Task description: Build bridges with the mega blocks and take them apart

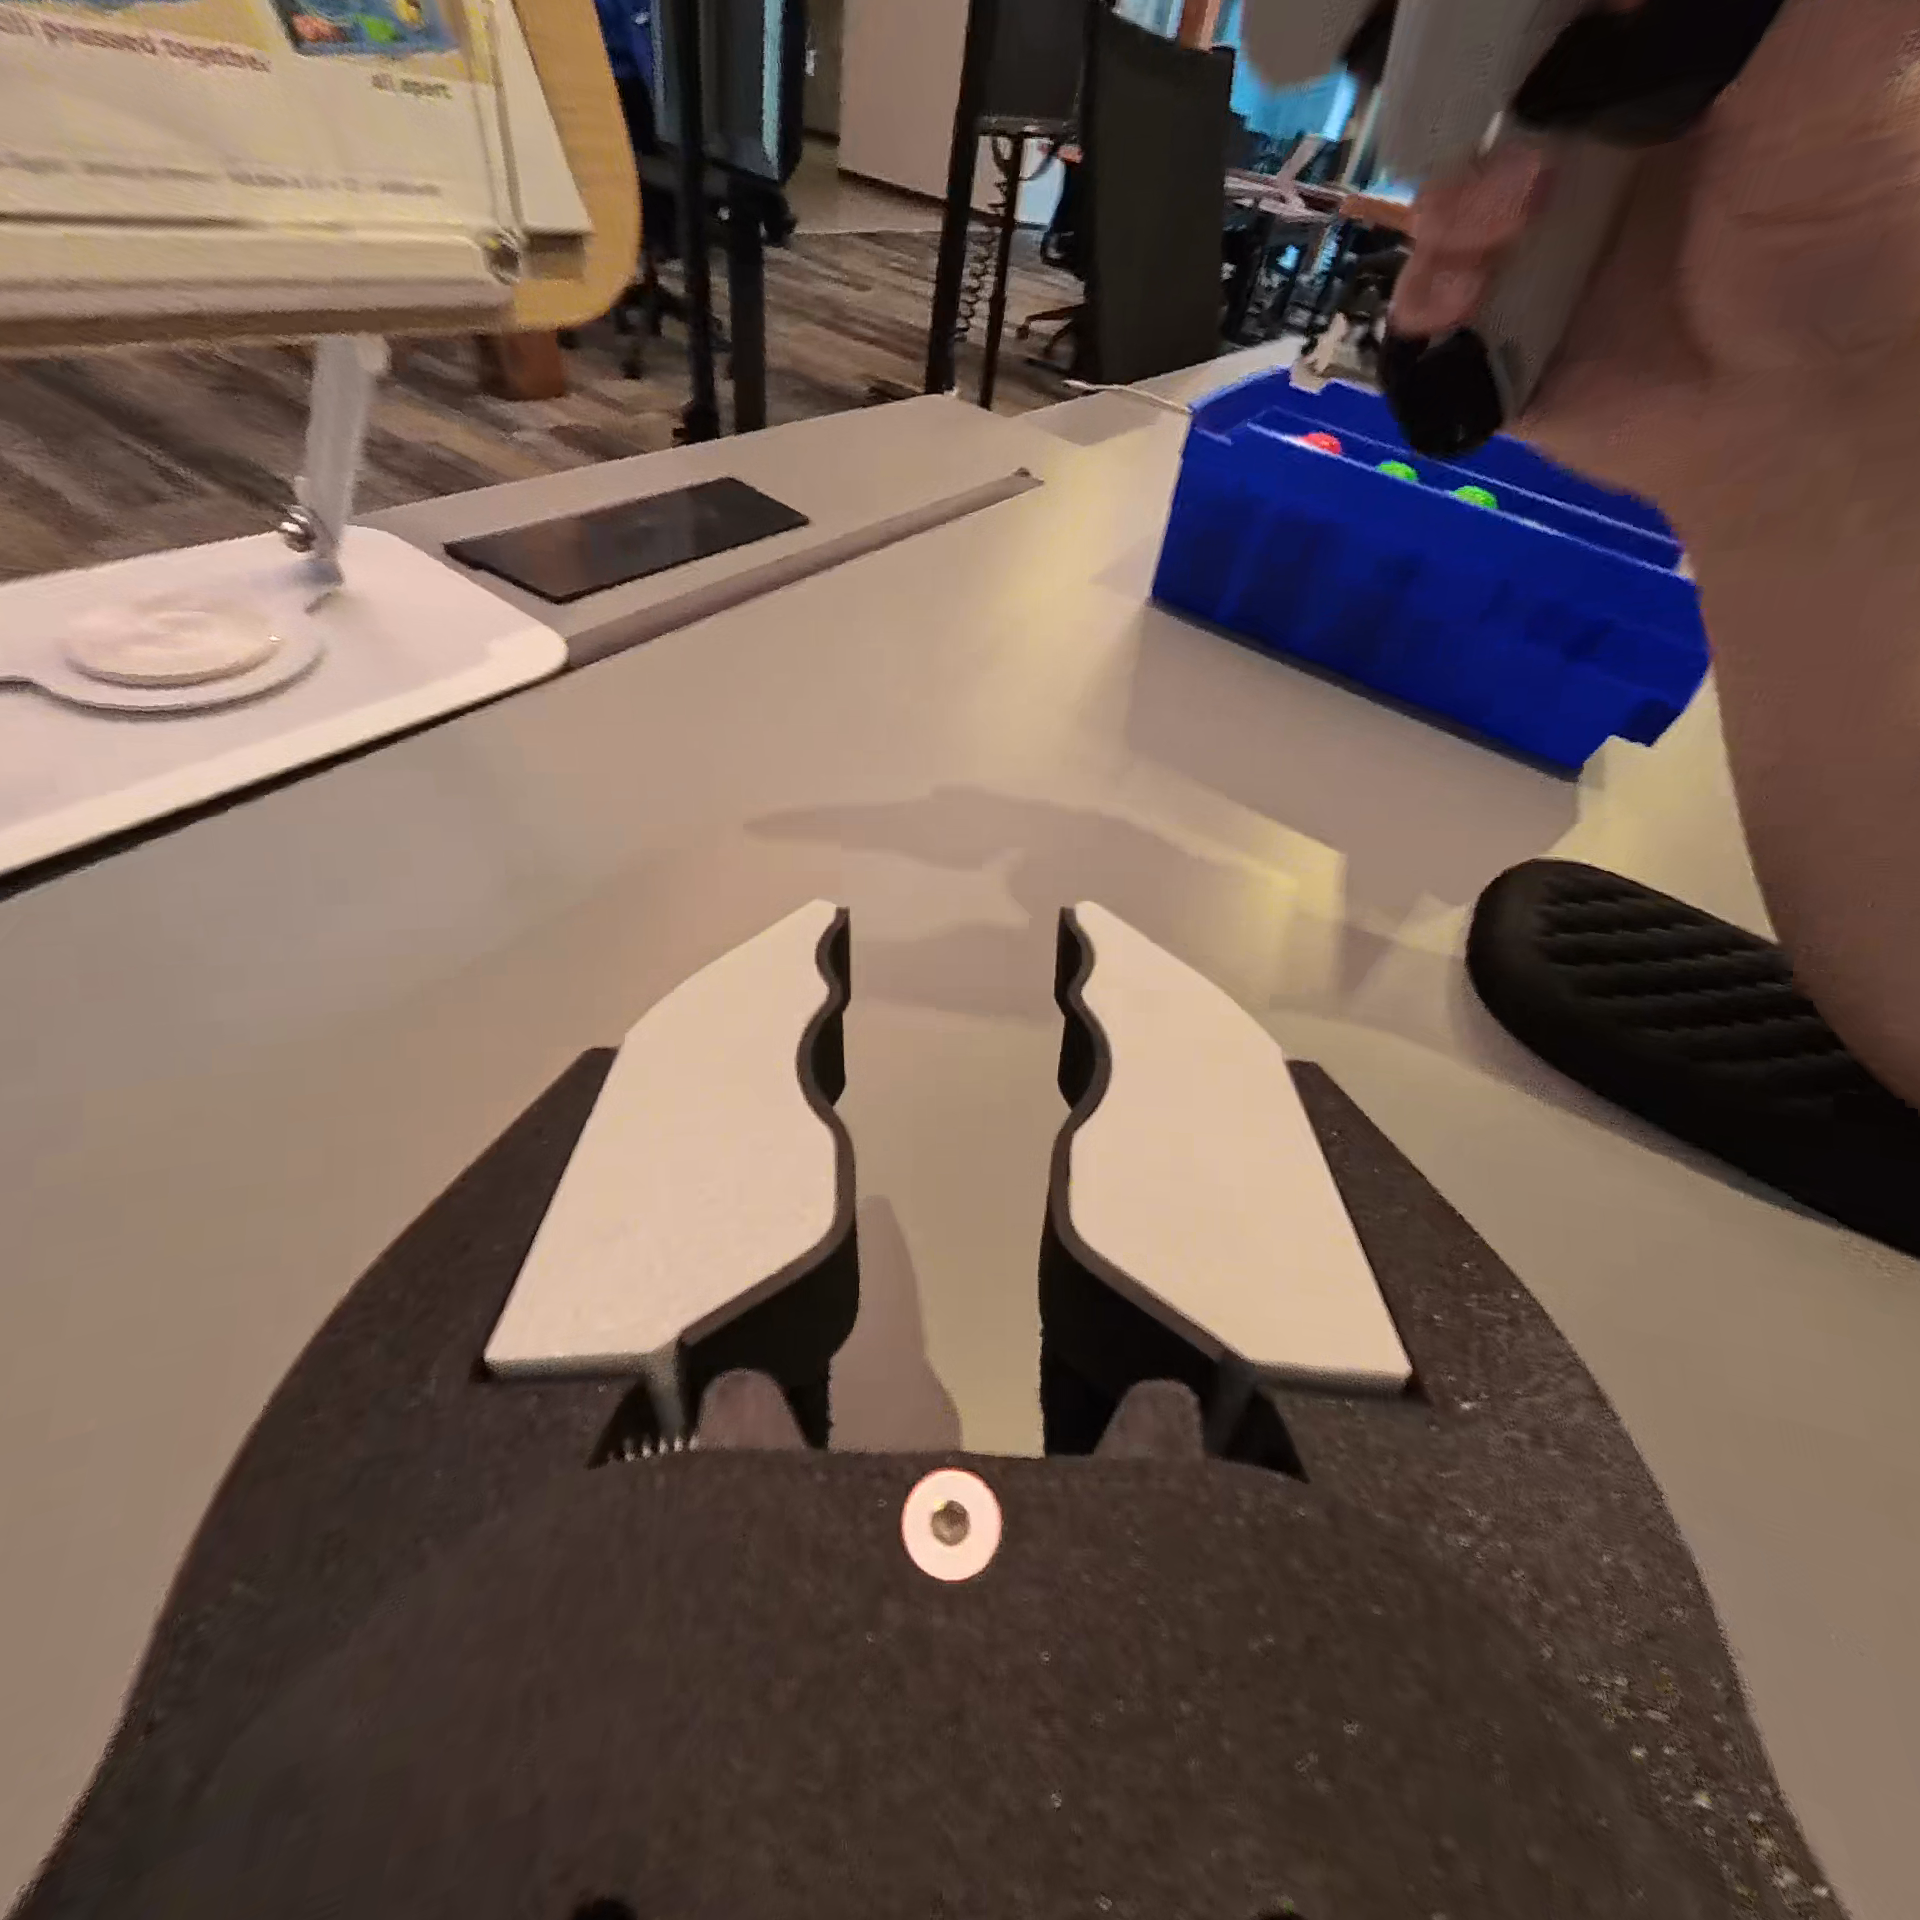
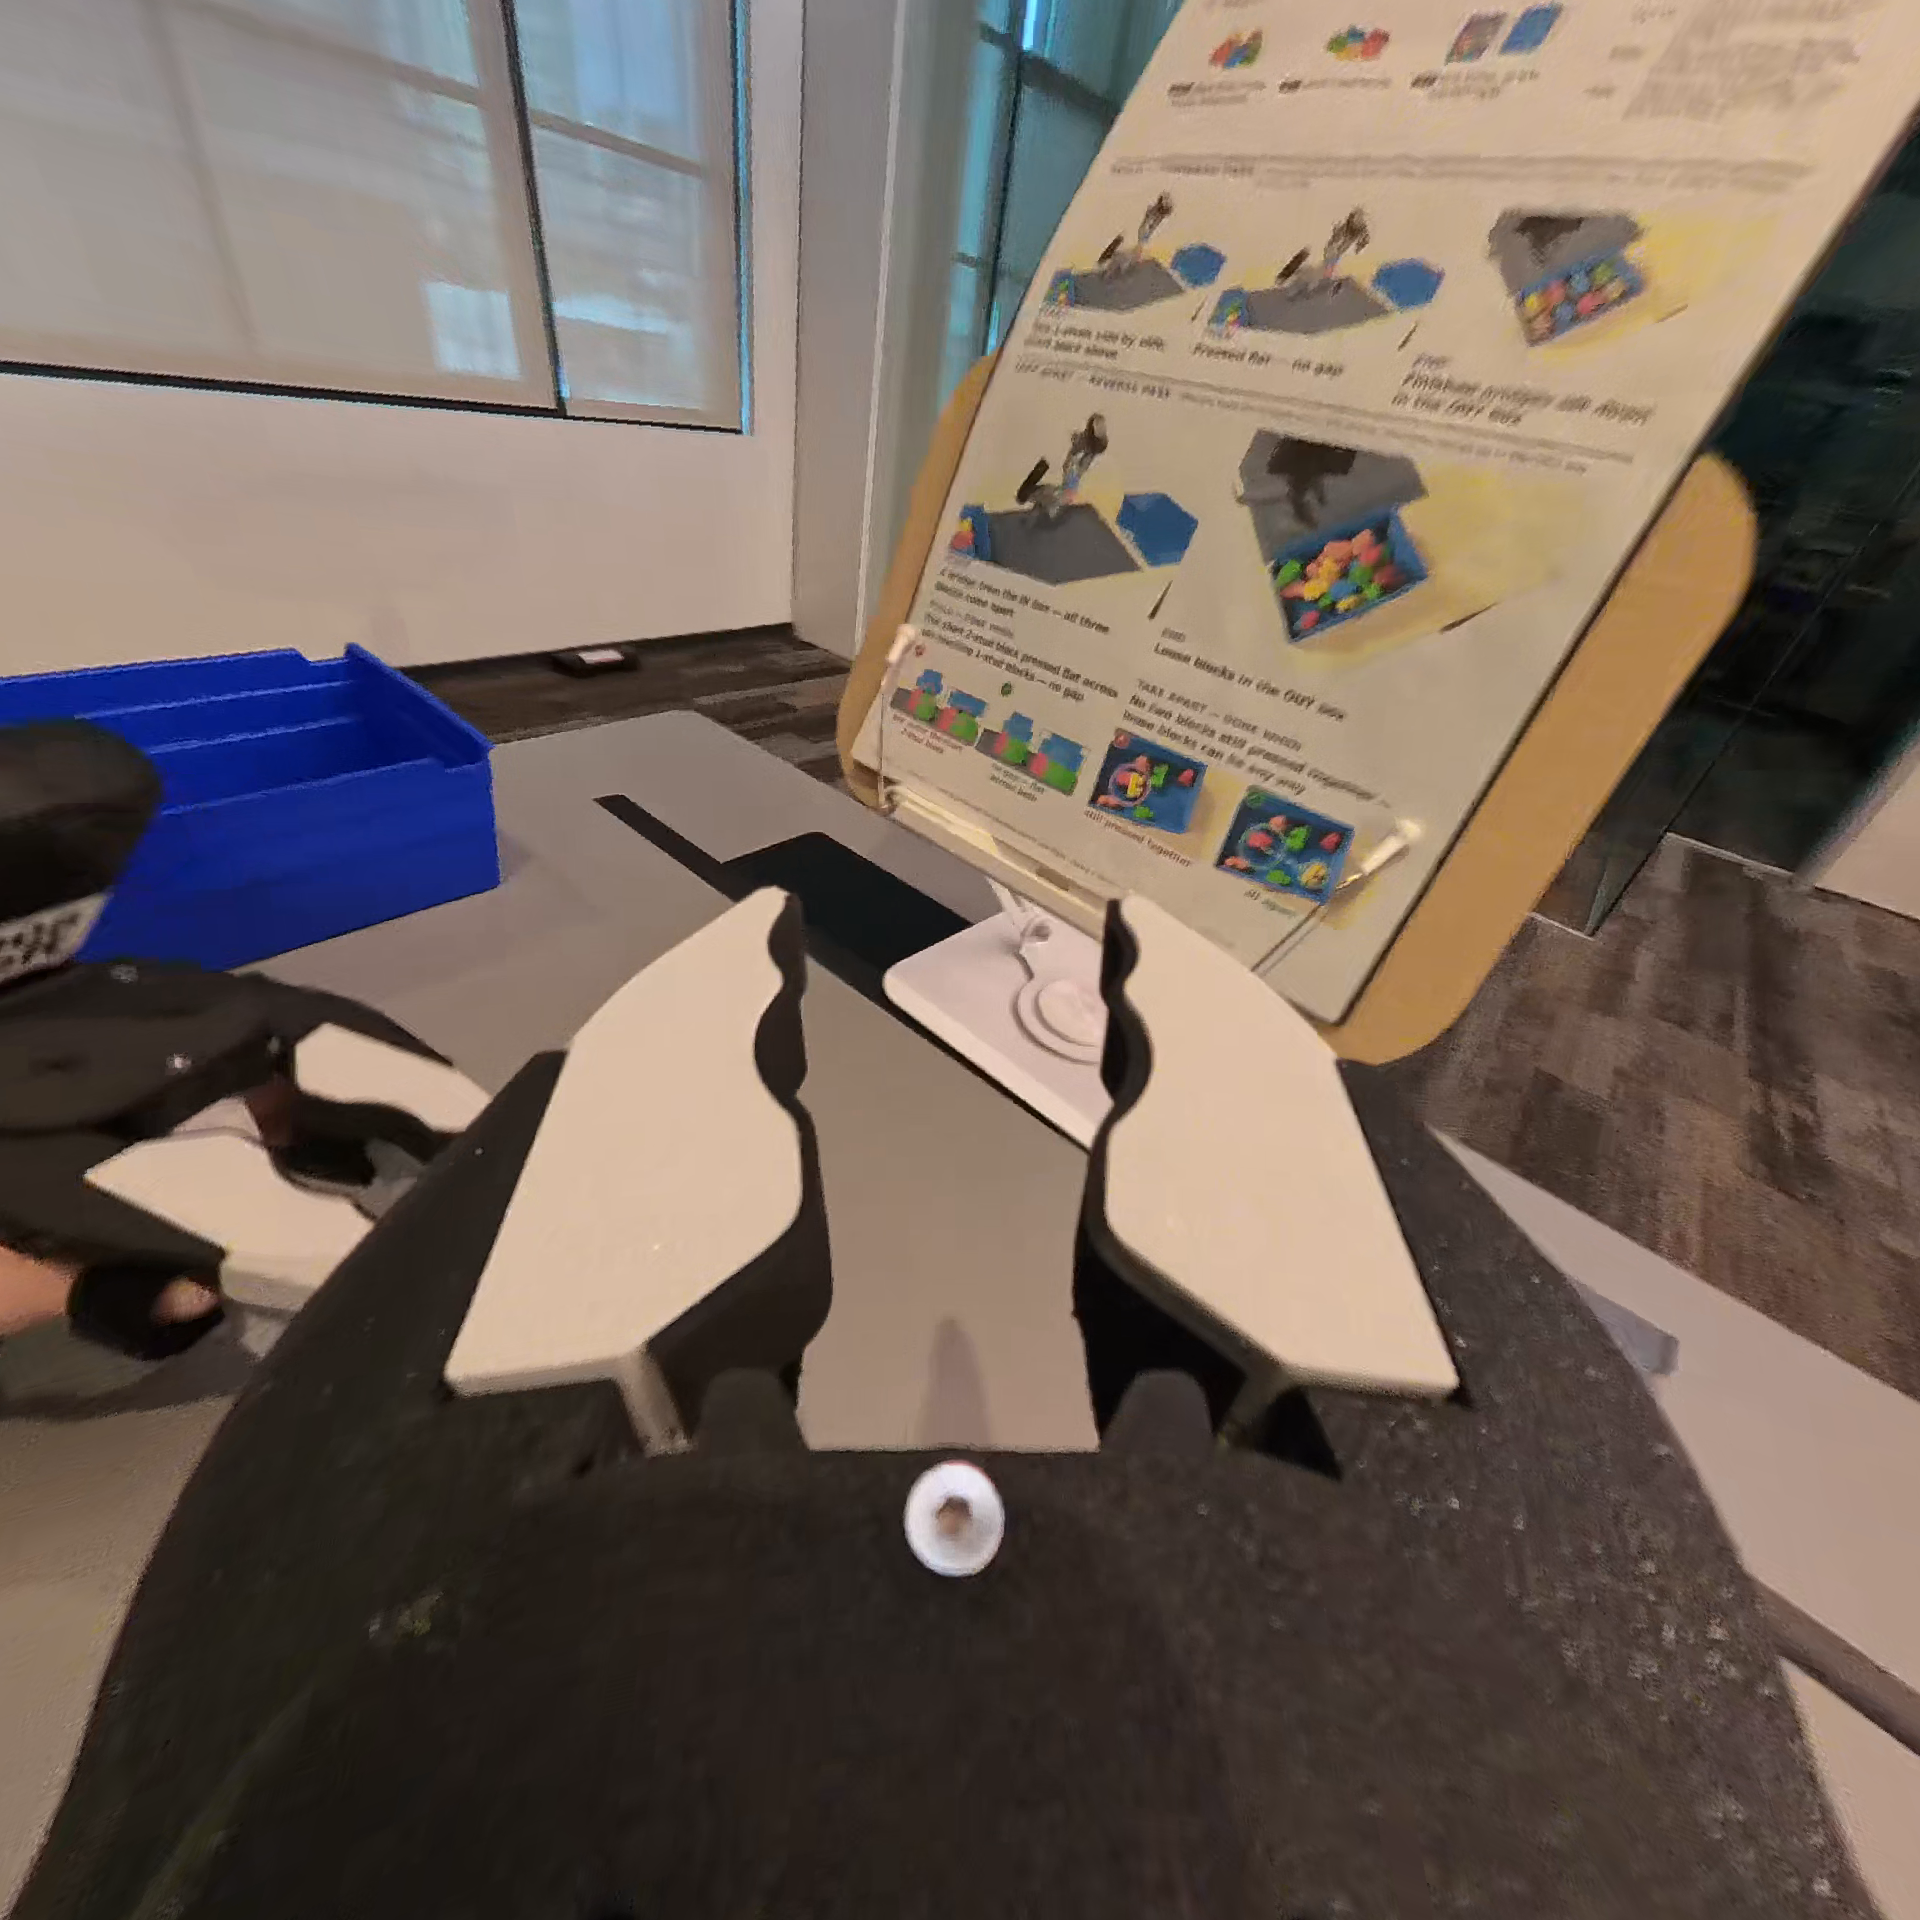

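Hovering low over the bare grey table (image 1: 727, 810), the left gripper (image 1: 953, 935) has its two pale fingers (image 1: 717, 1101) spread with nothing between them; only the table surface shows in the gap. The right gripper (image 2: 951, 935) is likewise parted and empty, raised a little and pointed toward the far edge of the table rather than at any block. Neither tool is at work yet, so this reads as the moment before the first pick.

Out past the left gripper, to its right, sits a blue bin (image 1: 1423, 592) on the table, and inside it a red block (image 1: 1322, 444) and two green blocks (image 1: 1397, 473) just show above the rim: these are the mega blocks, still in their box and not yet stacked. A hand in a dark fingerless glove reaches over that bin. The right wrist view shows a second blue bin (image 2: 312, 790) to the left, which looks empty from this angle, probably meant to receive finished work.

Ahead of the right gripper stands an instruction board (image 2: 1351, 468) on a white stand (image 2: 966, 987), tilted back so its pictures can be read from the working side. A flat black slab (image 1: 629, 537) lies near the stand's base.
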`<act>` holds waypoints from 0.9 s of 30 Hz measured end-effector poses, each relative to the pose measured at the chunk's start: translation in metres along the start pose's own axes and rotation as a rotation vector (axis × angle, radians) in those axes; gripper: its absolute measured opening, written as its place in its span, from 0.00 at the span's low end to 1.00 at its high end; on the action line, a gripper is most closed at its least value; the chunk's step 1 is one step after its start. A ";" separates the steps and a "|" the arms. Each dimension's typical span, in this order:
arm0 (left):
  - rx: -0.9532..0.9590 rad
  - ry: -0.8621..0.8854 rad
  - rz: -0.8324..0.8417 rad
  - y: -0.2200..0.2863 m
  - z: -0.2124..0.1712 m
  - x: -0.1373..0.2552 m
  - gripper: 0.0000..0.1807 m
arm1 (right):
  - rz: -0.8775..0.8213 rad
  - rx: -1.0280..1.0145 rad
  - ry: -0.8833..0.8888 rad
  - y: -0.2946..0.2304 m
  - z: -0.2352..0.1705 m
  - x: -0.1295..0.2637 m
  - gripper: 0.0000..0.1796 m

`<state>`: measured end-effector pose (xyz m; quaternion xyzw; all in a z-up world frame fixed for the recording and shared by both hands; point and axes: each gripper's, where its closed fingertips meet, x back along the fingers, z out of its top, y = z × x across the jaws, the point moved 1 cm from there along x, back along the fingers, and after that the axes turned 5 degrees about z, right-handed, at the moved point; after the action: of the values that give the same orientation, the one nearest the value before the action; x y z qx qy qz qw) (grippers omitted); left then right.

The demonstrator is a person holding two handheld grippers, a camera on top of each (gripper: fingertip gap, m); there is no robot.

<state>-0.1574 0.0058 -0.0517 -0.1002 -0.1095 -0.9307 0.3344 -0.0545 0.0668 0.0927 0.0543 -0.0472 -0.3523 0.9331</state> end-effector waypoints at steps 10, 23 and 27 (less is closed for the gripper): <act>0.135 0.058 0.188 -0.022 0.079 0.152 0.30 | 0.006 -0.153 -0.008 0.039 -0.036 0.010 0.27; 0.401 -0.314 0.571 -0.263 -0.038 0.304 0.25 | -0.030 -0.141 -0.098 0.056 -0.063 0.008 0.28; 0.162 -0.346 0.619 -0.285 -0.046 0.293 0.23 | -0.026 -0.111 -0.130 0.056 -0.069 0.010 0.27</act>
<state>-0.5681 0.0322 -0.0584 -0.2576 -0.2021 -0.7429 0.5839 -0.0013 0.1065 0.0323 -0.0198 -0.0876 -0.3694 0.9249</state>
